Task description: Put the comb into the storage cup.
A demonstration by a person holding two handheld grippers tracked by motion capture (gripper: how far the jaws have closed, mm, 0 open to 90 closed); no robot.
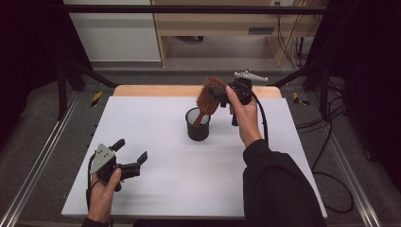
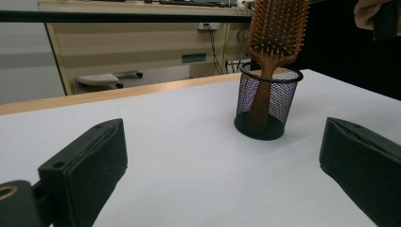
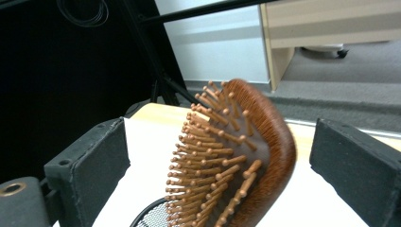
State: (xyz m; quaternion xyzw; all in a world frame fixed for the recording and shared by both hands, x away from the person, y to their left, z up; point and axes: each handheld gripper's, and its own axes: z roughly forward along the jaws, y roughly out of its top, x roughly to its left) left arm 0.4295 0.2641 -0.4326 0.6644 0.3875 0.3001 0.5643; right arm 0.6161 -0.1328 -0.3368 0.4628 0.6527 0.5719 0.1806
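Two grippers work over the white bench (image 1: 156, 184) in the high view. The left gripper (image 1: 131, 156) sits low at the near left, its jaws spread and holding nothing, well apart from everything else. The right gripper (image 1: 218, 93) is raised at the far side, right beside the head of the wooden hairbrush (image 1: 209, 98), which stands tilted with its handle down in the black mesh cup (image 1: 197, 125) near the middle of the bench.

From the left gripper view, the two black jaws stand wide apart with bare bench between them. The mesh cup (image 2: 268, 101) is farther off, right of centre, and the hairbrush (image 2: 276, 33) rises from it, handle inside, bristled head above the rim.

From the right gripper view, the jaws are spread on either side of the hairbrush (image 3: 231, 161) head, which sits between them, bristles facing left. Neither pad clearly touches it. The cup's rim (image 3: 153, 215) peeks in just below.
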